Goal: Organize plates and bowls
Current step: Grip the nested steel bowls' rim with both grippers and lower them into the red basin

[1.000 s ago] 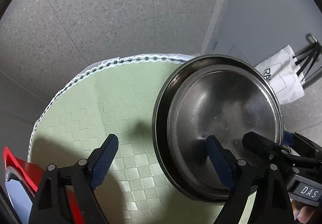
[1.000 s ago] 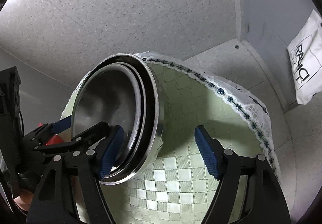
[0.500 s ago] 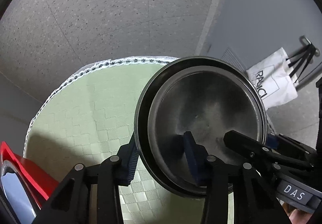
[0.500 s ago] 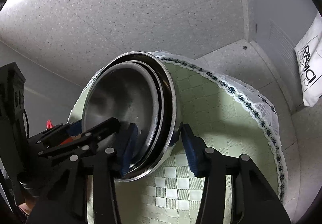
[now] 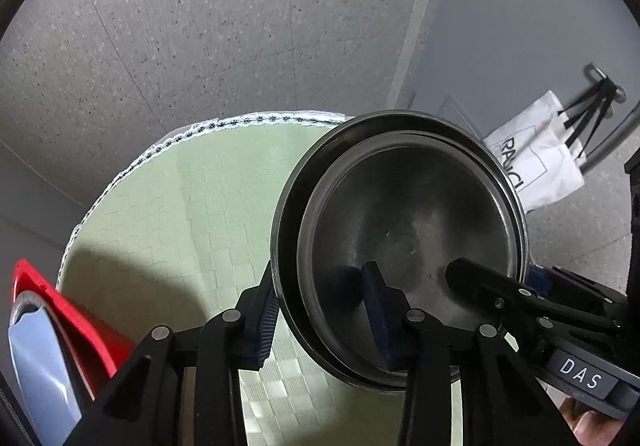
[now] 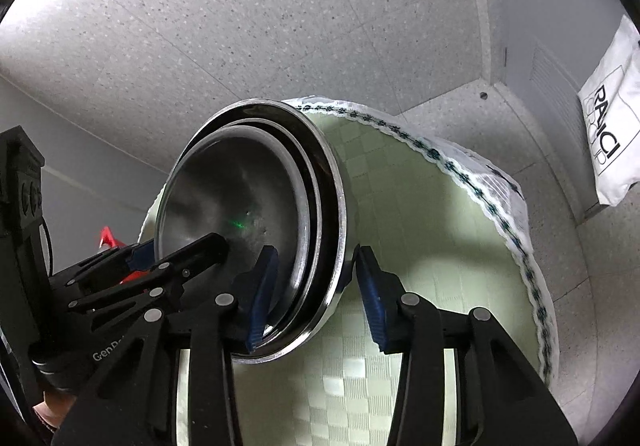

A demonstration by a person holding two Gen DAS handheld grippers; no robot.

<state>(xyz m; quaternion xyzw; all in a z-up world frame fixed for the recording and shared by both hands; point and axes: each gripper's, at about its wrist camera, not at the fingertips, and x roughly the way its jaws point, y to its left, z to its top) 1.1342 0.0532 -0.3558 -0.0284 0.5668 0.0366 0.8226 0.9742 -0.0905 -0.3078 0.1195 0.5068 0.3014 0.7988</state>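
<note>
A stack of nested steel bowls [image 5: 400, 213] hangs between both grippers over a round table with a pale green checked cloth [image 5: 200, 205]. My left gripper [image 5: 320, 282] grips the stack's left rim, one blue pad on the outer wall and one inside; its jaws are still closing. In the right wrist view the stack [image 6: 224, 197] looks tilted, and my right gripper [image 6: 316, 266] clamps its right rim the same way, jaws also closing. Each gripper shows in the other's view: the right gripper [image 5: 504, 278] and the left gripper [image 6: 180, 250].
The cloth [image 6: 420, 246] has a white lace border with a dark stitched line. A red object [image 5: 60, 306] with a blue-grey part lies at the table's left edge. A white printed bag [image 5: 532, 157] hangs by the grey wall. Speckled floor lies beyond the table.
Both grippers went from wide open beside the stack's rim to closed on it. The stack now sits a little higher and has shifted over the cloth.
</note>
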